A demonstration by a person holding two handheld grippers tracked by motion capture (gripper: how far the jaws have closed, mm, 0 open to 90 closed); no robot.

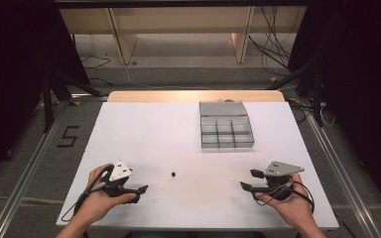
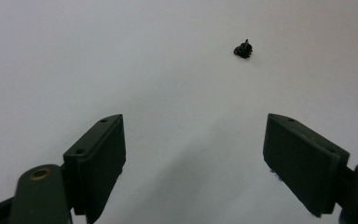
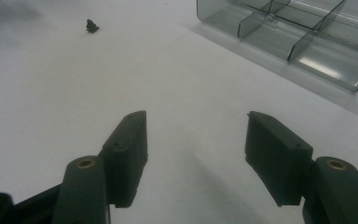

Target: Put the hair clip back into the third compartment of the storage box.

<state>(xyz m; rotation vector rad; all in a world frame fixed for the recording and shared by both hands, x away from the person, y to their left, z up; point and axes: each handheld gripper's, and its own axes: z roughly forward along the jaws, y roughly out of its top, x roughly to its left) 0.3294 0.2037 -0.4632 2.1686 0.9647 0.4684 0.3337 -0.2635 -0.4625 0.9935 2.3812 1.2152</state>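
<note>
A tiny black part (image 1: 172, 174) lies on the white table (image 1: 154, 139), between the two hands. The left gripper view has the black part (image 2: 243, 49) ahead and a little right of the jaws; the right gripper view has the black part (image 3: 92, 25) far off at the upper left. My left gripper (image 1: 141, 191) rests at the near left, held in a hand, jaws wide apart with nothing between them. My right gripper (image 1: 248, 180) sits at the near right, open and empty too. A clear grey divided box (image 1: 225, 125) stands at the back right; the right gripper view catches the divided box (image 3: 298, 32) at the upper right.
Beyond the table's far wooden edge (image 1: 193, 95) lie floor, cables (image 1: 273, 44) and wooden furniture legs (image 1: 121, 42). Dark stands flank both sides. The figure 5 (image 1: 67, 136) is marked on the floor at the left.
</note>
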